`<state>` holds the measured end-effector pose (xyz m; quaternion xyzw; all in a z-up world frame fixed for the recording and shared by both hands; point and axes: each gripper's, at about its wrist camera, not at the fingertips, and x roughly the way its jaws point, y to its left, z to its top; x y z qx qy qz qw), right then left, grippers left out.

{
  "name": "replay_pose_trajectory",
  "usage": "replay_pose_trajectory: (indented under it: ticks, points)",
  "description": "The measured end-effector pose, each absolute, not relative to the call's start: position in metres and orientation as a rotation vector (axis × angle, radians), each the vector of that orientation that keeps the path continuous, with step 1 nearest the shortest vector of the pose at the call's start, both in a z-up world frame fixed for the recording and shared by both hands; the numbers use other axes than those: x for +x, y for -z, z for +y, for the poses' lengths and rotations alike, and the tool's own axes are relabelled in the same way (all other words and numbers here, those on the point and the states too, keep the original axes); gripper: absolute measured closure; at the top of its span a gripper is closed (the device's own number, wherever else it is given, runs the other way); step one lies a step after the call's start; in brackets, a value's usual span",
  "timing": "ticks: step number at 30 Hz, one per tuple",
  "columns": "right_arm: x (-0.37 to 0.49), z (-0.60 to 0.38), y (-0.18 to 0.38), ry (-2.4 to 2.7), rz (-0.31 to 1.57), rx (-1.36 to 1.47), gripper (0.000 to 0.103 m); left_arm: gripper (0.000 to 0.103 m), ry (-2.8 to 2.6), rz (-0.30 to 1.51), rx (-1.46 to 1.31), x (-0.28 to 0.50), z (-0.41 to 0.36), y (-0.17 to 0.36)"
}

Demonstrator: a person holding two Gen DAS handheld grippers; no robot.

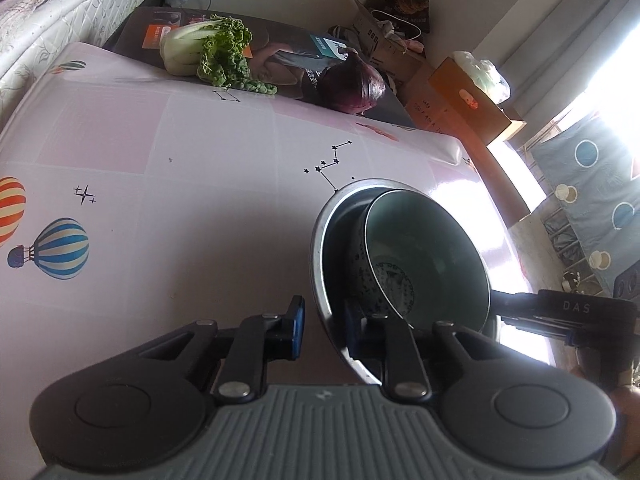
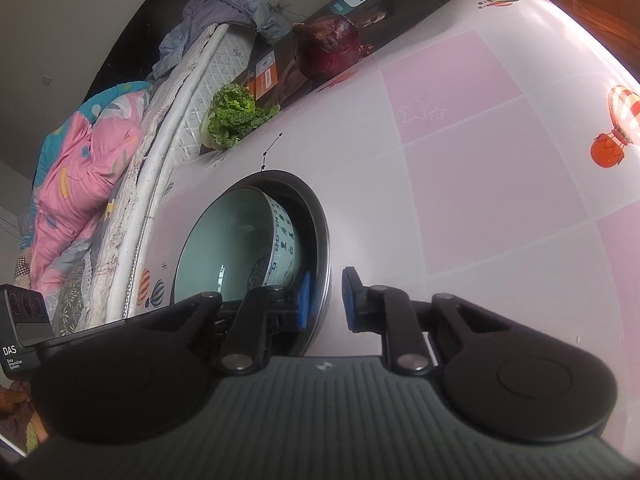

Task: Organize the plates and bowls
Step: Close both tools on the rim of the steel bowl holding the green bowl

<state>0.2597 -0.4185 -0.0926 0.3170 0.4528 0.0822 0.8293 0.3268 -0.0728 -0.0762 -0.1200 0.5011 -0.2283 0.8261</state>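
A steel bowl (image 1: 320, 232) (image 2: 317, 208) stands on the pink table (image 1: 200, 160) (image 2: 480, 160). Inside it a pale green ceramic bowl (image 1: 432, 248) (image 2: 224, 240) with blue writing on its outside leans tilted. My left gripper (image 1: 325, 328) is shut on the steel bowl's rim, one blue pad outside the wall and one inside. On the opposite side my right gripper (image 2: 327, 300) is shut on the same rim in the same way. The right gripper's black body shows at the right edge of the left wrist view.
A leafy cabbage (image 1: 208, 48) (image 2: 236, 120) and a purple onion (image 1: 354, 84) (image 2: 330, 48) lie on a flat dark box (image 1: 280, 40) (image 2: 360, 4) at the table's far edge. A mattress (image 1: 60, 12) (image 2: 168, 128) runs along one side, and cardboard boxes (image 1: 460, 96) stand beyond the table.
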Motion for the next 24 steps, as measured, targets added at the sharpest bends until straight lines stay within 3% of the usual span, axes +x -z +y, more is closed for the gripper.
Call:
replay_pose_trajectory:
  ticks: [3,24]
  points:
    - [0.263,-0.417,0.098,-0.183,0.972,0.705,0.092,0.089,0.485,1.069,-0.261,0.328,-0.076,0.078]
    - [0.25,-0.414,0.081,-0.185,0.931,0.668,0.093,0.087,0.45,0.997,-0.224,0.312,-0.079,0.058]
